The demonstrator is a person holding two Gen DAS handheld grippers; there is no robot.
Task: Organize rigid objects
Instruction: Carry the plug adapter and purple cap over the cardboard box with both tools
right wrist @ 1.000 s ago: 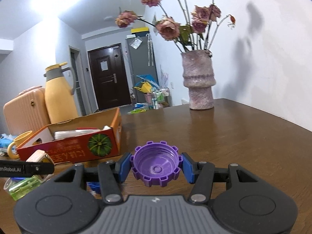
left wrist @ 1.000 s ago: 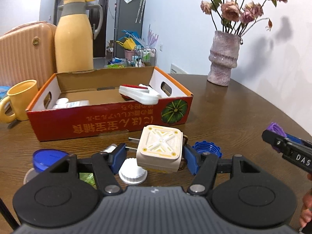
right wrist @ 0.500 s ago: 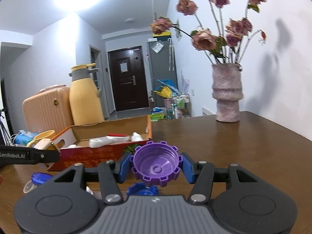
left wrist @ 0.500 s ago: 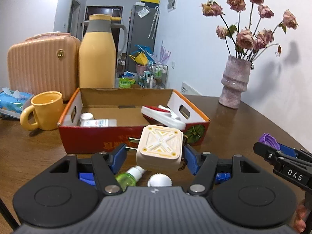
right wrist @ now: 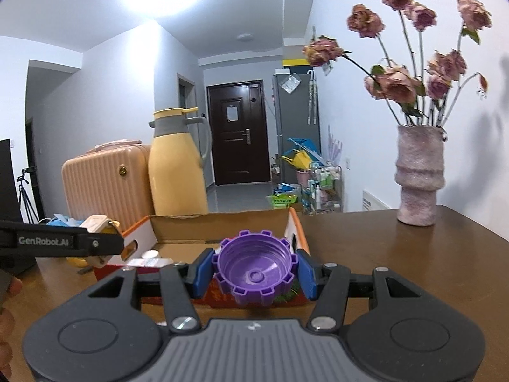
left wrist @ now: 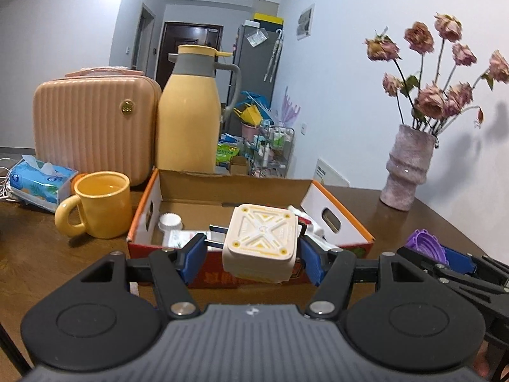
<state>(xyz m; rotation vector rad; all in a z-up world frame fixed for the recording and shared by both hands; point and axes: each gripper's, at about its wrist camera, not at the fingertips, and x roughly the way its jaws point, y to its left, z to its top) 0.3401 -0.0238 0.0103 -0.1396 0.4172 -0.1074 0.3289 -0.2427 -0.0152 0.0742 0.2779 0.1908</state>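
My left gripper (left wrist: pixel 253 248) is shut on a cream square plug adapter (left wrist: pixel 261 243), whose prongs stick out to the left; I hold it just in front of the near wall of the open red cardboard box (left wrist: pixel 337 222). Inside the box lie a white cap (left wrist: pixel 170 222), a flat white packet (left wrist: pixel 181 238) and a red-and-white item mostly hidden behind the adapter. My right gripper (right wrist: pixel 254 273) is shut on a purple toothed bottle cap (right wrist: pixel 254 270), open side toward the camera, at the box's (right wrist: pixel 219 224) near right corner. The left gripper (right wrist: pixel 101 243) shows at the left of the right wrist view.
On the brown table (left wrist: pixel 413 222) stand a yellow mug (left wrist: pixel 98 203), a tissue pack (left wrist: pixel 38 181), a pink ribbed case (left wrist: pixel 95 127) and a yellow thermos jug (left wrist: pixel 189 111) behind the box. A pink vase with dried roses (left wrist: pixel 408 168) stands at the right by the wall.
Both grippers have risen and moved toward the box, keeping hold of the adapter and the purple cap. The loose caps and green bottle on the table have dropped out of view.
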